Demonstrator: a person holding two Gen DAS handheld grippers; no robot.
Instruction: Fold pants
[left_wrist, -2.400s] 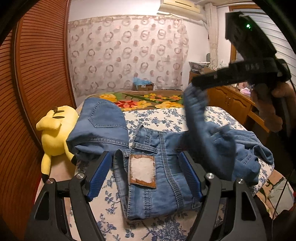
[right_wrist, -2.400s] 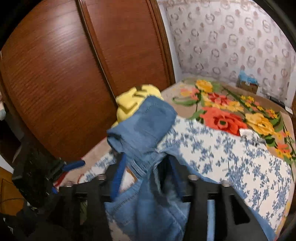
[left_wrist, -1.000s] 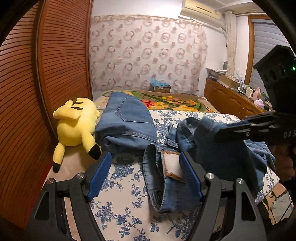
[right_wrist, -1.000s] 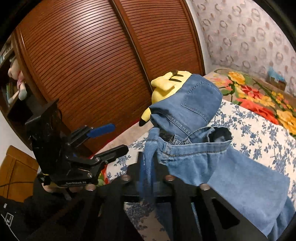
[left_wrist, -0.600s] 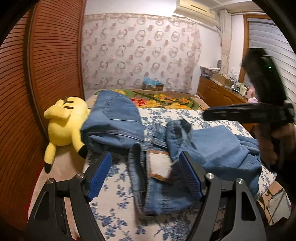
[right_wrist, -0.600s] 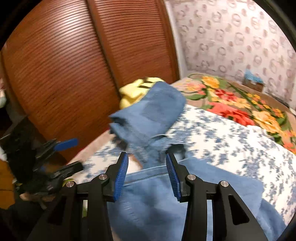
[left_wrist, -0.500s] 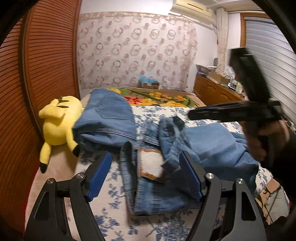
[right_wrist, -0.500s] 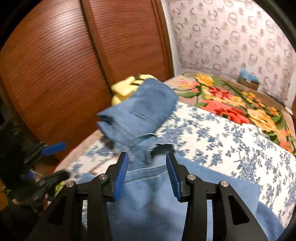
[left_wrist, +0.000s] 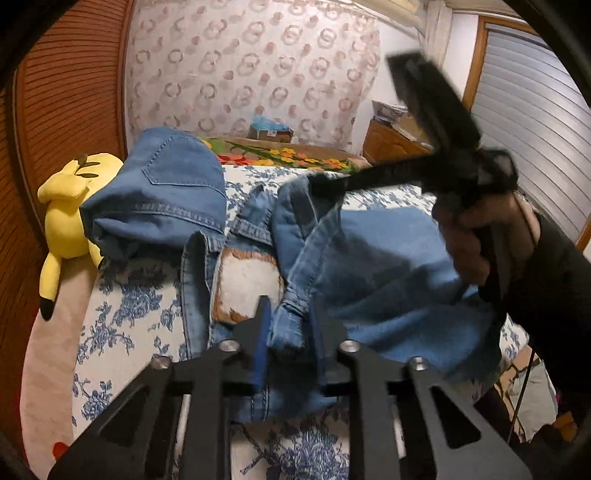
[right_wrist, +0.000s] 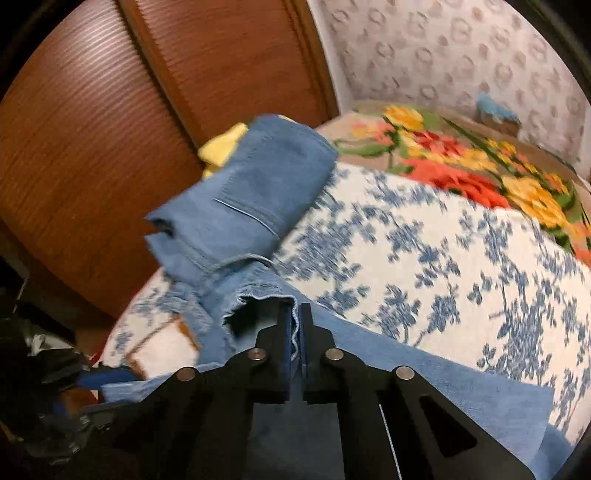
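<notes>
— The tongs? How do they stand?
— Left gripper (left_wrist: 287, 325) is clamped on a frayed hem of the jeans (left_wrist: 388, 266); right gripper (right_wrist: 294, 332) is pinched on a hemmed edge of the same jeans.
— Where do the jeans lie?
— On the bed (right_wrist: 424, 251), spread ahead of both grippers. Folded denim (left_wrist: 162, 192) and a yellow plush (left_wrist: 66, 206) sit beyond, to the left gripper's left.

Light blue denim pants (left_wrist: 388, 258), crumpled on floral bedspread, waistband raised, inner label showing
</notes>
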